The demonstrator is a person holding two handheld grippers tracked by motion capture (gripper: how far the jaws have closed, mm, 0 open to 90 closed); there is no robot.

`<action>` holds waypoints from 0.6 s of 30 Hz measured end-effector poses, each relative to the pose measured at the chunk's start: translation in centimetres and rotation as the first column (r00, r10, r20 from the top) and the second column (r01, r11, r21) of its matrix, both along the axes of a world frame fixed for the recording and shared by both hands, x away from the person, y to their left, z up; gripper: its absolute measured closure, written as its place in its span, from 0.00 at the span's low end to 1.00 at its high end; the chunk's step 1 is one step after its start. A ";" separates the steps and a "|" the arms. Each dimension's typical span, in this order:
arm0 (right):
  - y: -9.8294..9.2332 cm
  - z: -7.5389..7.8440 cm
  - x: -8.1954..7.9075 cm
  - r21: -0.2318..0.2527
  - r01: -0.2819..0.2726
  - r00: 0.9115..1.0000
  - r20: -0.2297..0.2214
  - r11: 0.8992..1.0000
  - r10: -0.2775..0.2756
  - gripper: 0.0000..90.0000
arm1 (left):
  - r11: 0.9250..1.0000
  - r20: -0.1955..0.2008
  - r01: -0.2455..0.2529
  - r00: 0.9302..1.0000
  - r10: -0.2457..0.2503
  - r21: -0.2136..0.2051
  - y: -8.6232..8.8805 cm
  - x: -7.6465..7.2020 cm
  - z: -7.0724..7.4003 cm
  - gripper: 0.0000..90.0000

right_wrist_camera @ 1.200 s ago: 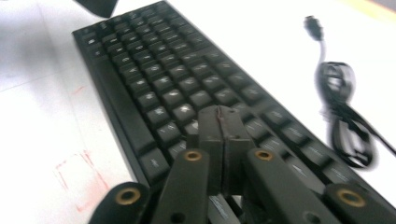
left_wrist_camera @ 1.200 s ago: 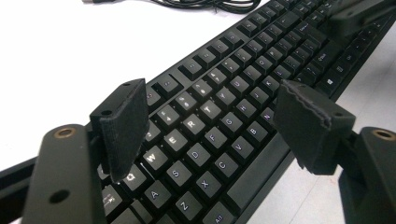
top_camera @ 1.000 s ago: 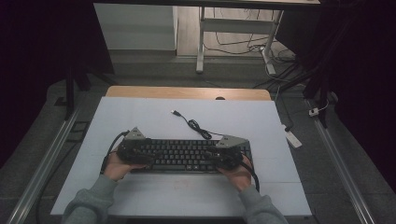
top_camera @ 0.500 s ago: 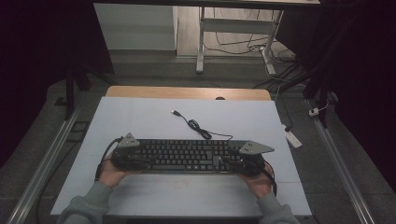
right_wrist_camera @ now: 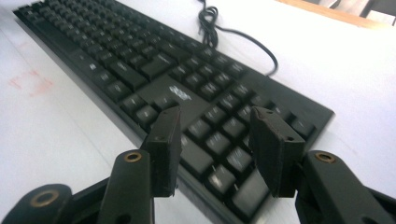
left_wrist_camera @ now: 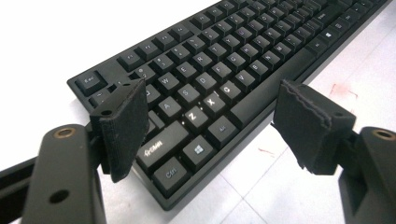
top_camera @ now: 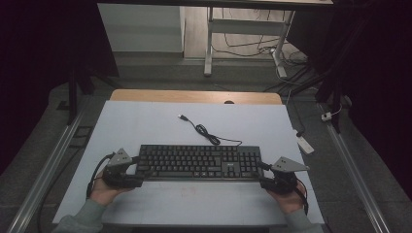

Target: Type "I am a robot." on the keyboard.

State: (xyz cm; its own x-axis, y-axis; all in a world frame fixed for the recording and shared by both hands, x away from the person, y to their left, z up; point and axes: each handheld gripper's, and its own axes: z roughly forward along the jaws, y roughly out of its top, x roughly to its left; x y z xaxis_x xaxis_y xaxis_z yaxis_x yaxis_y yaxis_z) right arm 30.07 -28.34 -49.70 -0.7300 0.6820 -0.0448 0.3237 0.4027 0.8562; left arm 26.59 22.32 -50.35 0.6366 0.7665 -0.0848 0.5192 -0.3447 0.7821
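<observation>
A black keyboard (top_camera: 199,162) lies flat on the white table top (top_camera: 145,126), and its black cable (top_camera: 201,130) curls away toward the back. At its left end my left gripper (top_camera: 137,168) is open. In the left gripper view (left_wrist_camera: 212,123) the keyboard's left front corner (left_wrist_camera: 196,116) sits between the wide jaws, with neither pad pressing it. By the right end my right gripper (top_camera: 261,174) is open too. Its jaws (right_wrist_camera: 219,149) have just been opening and hover over the number pad keys (right_wrist_camera: 219,135) without gripping. A hand holds each gripper.
A wooden strip (top_camera: 194,96) edges the table's far side. Metal rails run along both sides on the floor, and a white power strip (top_camera: 306,144) lies at the right. A faint reddish mark (top_camera: 187,191) shows on the table in front of the keyboard. Desk legs (top_camera: 209,43) stand behind.
Both hands have slid outward from over the keyboard's ends to its left and right edges. The right gripper's jaws have spread apart. The keyboard has stayed where it was.
</observation>
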 end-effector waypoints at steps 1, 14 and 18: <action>-0.3 -0.1 -0.1 0.000 0.003 1.000 -0.006 1.000 -0.003 0.60 | 1.000 0.001 0.001 1.000 -0.001 0.003 0.0 -0.1 0.0 0.30; -0.5 -0.3 -0.2 -0.010 -0.006 1.000 0.001 1.000 0.006 0.59 | 1.000 0.009 -0.001 1.000 0.001 0.007 0.2 -0.1 0.0 0.30; -0.6 -0.3 -0.2 -0.011 -0.005 1.000 0.002 1.000 0.005 0.59 | 1.000 0.010 -0.003 1.000 0.003 0.006 0.2 -0.1 0.0 0.30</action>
